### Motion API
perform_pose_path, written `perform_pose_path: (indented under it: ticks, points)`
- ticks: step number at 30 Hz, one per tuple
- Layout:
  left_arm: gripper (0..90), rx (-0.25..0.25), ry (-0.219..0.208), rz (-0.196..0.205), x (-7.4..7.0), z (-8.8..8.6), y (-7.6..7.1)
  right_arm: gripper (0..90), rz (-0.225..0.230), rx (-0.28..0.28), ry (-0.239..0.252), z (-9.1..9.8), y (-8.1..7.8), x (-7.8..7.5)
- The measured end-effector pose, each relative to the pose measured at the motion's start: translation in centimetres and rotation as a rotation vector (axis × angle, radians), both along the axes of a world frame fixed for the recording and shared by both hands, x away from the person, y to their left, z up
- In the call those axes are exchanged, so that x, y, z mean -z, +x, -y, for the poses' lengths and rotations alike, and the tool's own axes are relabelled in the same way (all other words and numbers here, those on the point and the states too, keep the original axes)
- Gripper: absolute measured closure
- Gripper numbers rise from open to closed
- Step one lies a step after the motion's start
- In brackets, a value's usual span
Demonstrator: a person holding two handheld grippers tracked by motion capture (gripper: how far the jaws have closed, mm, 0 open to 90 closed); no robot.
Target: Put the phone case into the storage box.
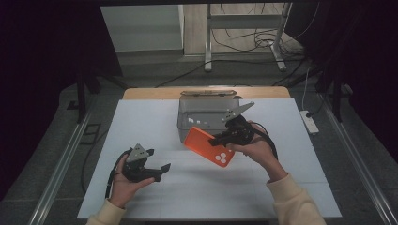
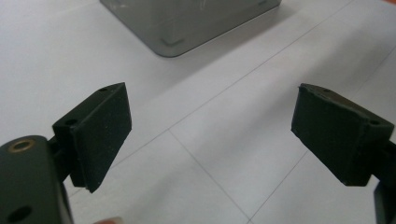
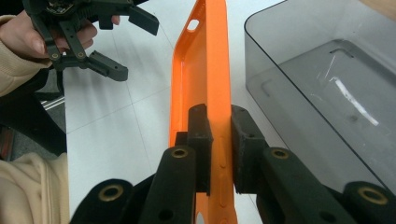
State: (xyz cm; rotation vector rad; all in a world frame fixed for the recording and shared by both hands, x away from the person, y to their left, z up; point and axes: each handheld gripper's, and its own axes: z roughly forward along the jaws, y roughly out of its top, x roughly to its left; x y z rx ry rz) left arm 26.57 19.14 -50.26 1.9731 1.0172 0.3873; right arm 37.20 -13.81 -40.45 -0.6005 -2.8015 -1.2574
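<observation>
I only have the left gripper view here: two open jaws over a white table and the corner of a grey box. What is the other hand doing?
Observer: The right gripper is shut on an orange phone case, pads pinching one side wall.
Operator: Is the case in the box yet?
Observer: No, it is held tilted in front of the grey box, above the table.
Operator: Anything in the box?
Observer: By the right gripper view its inside looks bare.

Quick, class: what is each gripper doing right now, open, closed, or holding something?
Left gripper: jaws open, holding nothing, over the white table.
Right gripper: jaws closed on the edge of the orange plastic phone case.
</observation>
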Motion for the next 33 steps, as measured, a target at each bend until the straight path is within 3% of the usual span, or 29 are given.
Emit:
perform_pose_path:
  ticks: [12,19,33]
  points:
    - [12.0,-0.008,0.014,-0.003,0.6,-0.3,-0.2,80.2,0.015,0.004,-0.002,0.1,-0.2,-0.3]
    - [12.1,-0.009,0.018,0.003,0.6,-0.4,-0.1,80.2,0.002,0.036,0.007,0.4,-0.2,-0.7]
    - [12.5,-0.005,0.016,0.001,0.6,-0.3,-0.1,80.1,0.036,0.074,0.029,0.8,-0.6,-2.0]
